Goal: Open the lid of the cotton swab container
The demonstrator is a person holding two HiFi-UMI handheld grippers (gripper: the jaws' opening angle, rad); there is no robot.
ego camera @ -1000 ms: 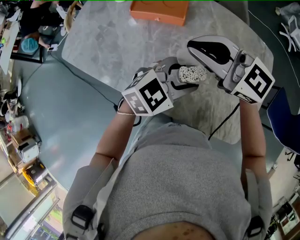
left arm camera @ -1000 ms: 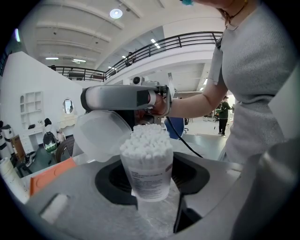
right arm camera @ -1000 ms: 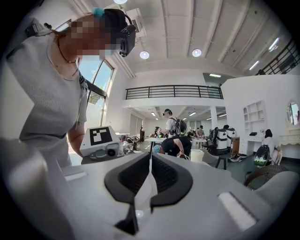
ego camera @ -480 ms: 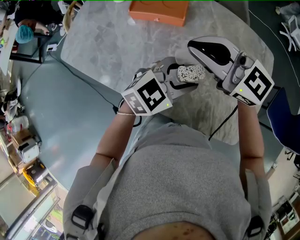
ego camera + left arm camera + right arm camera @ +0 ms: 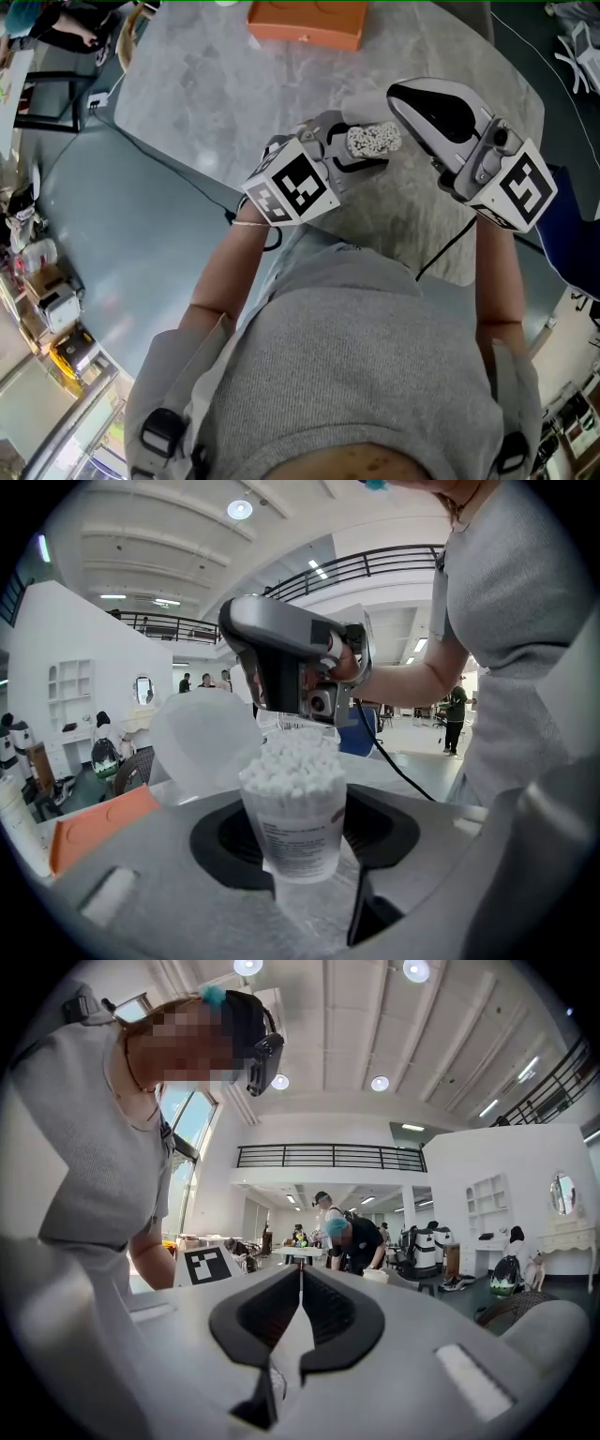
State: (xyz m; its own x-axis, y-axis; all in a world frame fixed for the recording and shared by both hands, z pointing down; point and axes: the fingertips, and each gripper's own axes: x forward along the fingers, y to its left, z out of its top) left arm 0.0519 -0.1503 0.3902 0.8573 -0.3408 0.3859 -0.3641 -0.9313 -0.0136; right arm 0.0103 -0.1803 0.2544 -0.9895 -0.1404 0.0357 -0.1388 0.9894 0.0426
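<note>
Head view first: swab tub held up over the gray table, a little above the middle, squeezed by the left gripper. Right gripper at 2 o'clock of the tub, just beside it, with jaws pressed together. Orange box well apart at 12 o'clock. Left gripper view next: tub in the middle, standing up between the jaws, clamped near its bottom, packed full of white swab tips. Clear lid already flipped open, tipped back at 10 o'clock of the tub. Small print on the tub's label, too tiny to read, and no brand to make out. Right gripper view last: jaws squeezed tight, nothing clearly between them, no tub to see there. Probably very light, made of thin see-through plastic. Stiff enough to hold, but smooth and slippery, and easy to dent with a hard squeeze. Best to hold low on the body, as now, and push only at the lid's rim. Careful with tipping, or a spill of swabs.
</note>
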